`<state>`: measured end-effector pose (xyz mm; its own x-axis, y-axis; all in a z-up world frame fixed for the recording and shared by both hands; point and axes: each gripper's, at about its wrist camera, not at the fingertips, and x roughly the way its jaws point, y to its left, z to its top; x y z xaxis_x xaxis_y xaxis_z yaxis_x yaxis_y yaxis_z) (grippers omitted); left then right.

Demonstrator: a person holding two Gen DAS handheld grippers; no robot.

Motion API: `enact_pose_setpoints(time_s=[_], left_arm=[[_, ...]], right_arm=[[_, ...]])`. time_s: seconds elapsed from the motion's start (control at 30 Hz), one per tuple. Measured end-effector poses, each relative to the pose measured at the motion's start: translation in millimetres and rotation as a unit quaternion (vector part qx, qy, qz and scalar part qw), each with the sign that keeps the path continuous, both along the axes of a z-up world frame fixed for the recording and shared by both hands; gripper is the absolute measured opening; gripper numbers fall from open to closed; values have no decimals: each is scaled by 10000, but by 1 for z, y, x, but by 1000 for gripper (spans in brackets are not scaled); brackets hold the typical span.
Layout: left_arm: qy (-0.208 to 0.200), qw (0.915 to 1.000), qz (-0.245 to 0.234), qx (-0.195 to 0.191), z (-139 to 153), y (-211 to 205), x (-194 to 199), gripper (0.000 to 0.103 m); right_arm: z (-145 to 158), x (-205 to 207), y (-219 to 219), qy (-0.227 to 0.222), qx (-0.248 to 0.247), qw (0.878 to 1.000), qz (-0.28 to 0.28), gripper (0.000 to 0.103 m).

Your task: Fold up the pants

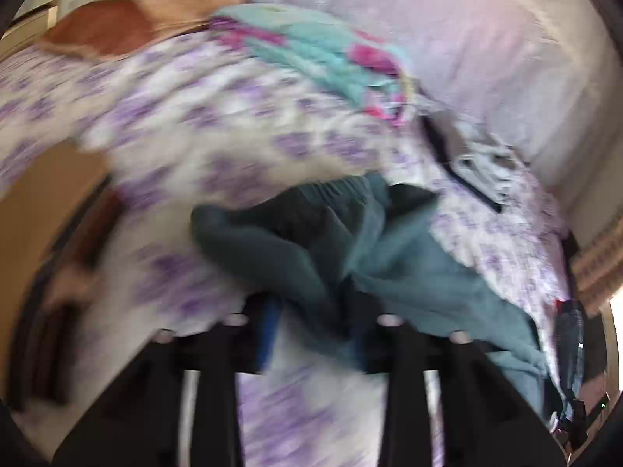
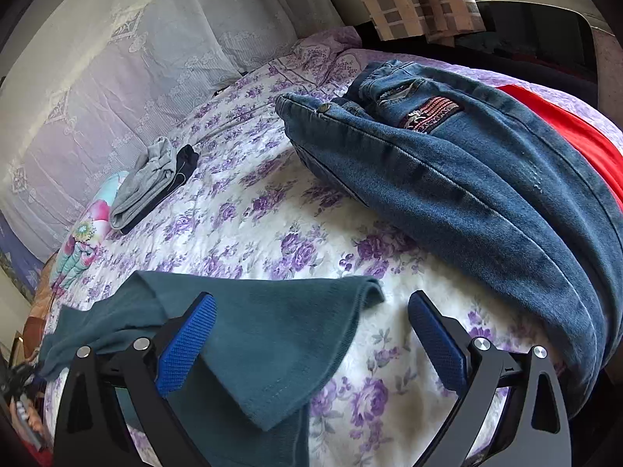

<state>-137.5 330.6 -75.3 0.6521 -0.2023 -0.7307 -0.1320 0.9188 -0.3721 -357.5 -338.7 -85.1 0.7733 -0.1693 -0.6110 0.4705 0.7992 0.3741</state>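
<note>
The teal pants lie bunched on the purple-flowered bedspread. The left wrist view is blurred by motion. My left gripper is shut on a fold of the teal pants close to the camera. In the right wrist view a teal pant leg lies flat across the bedspread, its hem between my fingers. My right gripper is open, its blue pads on either side of the leg end, not closed on it.
Blue jeans over a red cloth lie at the right. A folded grey and dark garment and a teal-pink pillow lie at the far left by the white headboard. A brown pillow sits at the back.
</note>
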Motion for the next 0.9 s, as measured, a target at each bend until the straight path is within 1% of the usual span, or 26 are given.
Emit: enact_pose_setpoints(time_s=[0.03,0.07,0.1,0.13,0.17,0.2,0.27,0.33,0.37,0.4,0.43,0.47,0.5,0.53,0.57,0.6,0.63,0.67,0.7,0.77,0.83,0.87,0.9], left_arm=[[153,9989,301,331,-2,12,-13,77],[99,9976,480,489,0,21,-24,75],[41,9952,651,724,9,28,-34,78],[-85,9933,746,877,18,33,-40,79],[-267,9917,785,978,28,33,-42,82],[-459,9898,721,1139,43,29,-39,87],[-614,9892,360,1284,61,10,-20,88],[-718,9873,-5,1415,71,-14,8,88],[-724,9851,-226,1542,73,-29,26,88],[-640,9819,-505,1710,71,-46,53,88],[-530,9797,-645,1824,66,-58,75,88],[-373,9793,-738,1846,59,-66,93,88],[-192,9799,-834,1804,52,-72,107,86],[66,9817,-913,1672,39,-75,126,81],[345,9836,-945,1497,24,-76,141,72],[564,9838,-991,1382,13,-77,151,64],[836,9841,-1011,1199,-3,-75,161,58],[991,9845,-1005,1038,-15,-72,165,59],[871,9867,-966,976,-18,-69,164,59],[798,9869,-1020,967,-19,-72,160,57],[713,9877,-1066,890,-18,-72,151,46],[657,9877,-1129,864,-16,-74,148,32],[604,9872,-1207,847,-14,-75,143,24]], right_arm=[[-1,0,0,9,-22,10000,15,99],[-1,1,0,18,-56,10000,24,99],[-1,2,1,31,-100,9999,33,99],[-1,3,3,50,-162,9998,57,99],[0,3,4,60,-192,9998,77,99],[0,3,5,71,-210,9997,97,99],[0,3,5,64,-181,9998,93,99],[1,0,6,23,-106,9999,70,99],[1,-2,7,9,-73,10000,63,99],[1,-4,7,9,-53,10000,64,99],[2,-5,8,18,-36,10000,66,99],[3,-6,8,28,-38,10000,62,99],[5,-7,9,32,-54,10000,49,99],[6,-8,9,34,-83,10000,19,99],[7,-9,8,40,-103,9999,-7,99],[7,-9,8,49,-107,9999,-22,99],[7,-9,7,60,-97,9999,-24,99],[7,-8,7,68,-87,9999,-16,99],[7,-8,6,69,-82,9999,-8,99],[6,-7,6,81,-96,9999,1,99],[6,-5,5,97,-105,9999,45,99],[6,-4,5,114,-119,9998,56,99],[6,-3,5,126,-123,9998,68,99]])
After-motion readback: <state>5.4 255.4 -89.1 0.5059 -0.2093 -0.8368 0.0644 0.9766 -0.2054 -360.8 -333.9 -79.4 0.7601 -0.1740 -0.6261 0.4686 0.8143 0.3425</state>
